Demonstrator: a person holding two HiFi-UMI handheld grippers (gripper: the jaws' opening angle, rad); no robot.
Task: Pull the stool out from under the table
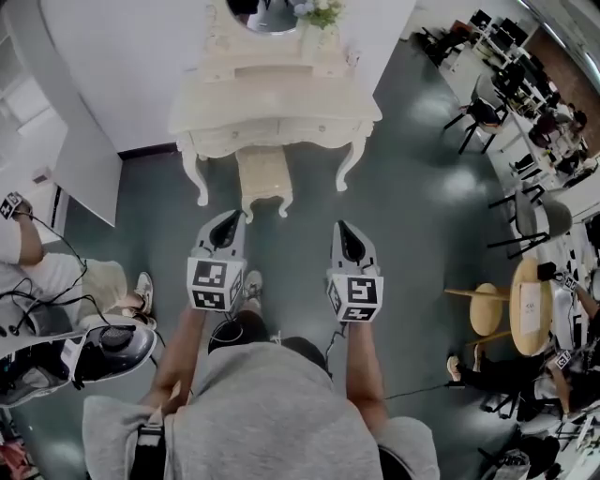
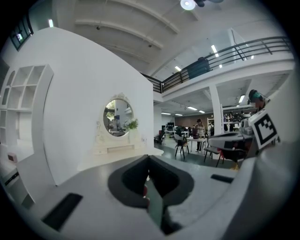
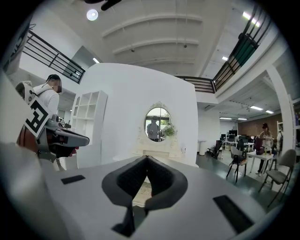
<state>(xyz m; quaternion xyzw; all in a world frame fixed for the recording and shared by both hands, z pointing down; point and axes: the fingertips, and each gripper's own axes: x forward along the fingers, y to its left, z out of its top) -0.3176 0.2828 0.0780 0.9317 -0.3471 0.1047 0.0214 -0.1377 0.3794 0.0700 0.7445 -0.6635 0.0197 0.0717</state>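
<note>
Grey sweatshirt [image 1: 272, 412] fills 6 o'clock of the head view, 2 forearms reaching up out of it. Now the stool [image 1: 263, 178]: a cream one, sitting at 12 o'clock from the grippers, its seat tucked partly under the front edge of the table [image 1: 234, 98], between the 2 curved front legs, feet on the dark floor [image 1: 412, 187].

Left gripper [image 1: 228, 220] hangs just short of the stool at about 7 o'clock from it, not touching. In its own view the left gripper [image 2: 149, 159] has its jaws pressed together at the tips, nothing between them. Right gripper [image 1: 343, 229] is at about 5 o'clock from the stool, a bit farther off. Right gripper [image 3: 146, 159] in its own view: jaws closed tip to tip as well, empty.

On the table, an oval mirror [image 1: 267, 14] at 12 o'clock, with a small green plant [image 1: 322, 13] just beside it at 1 o'clock. Out at 9 o'clock, a seated person [image 1: 56, 277]. Over at 3 o'clock, a round wooden table [image 1: 530, 305] with a wooden stool [image 1: 486, 309] touching it.
</note>
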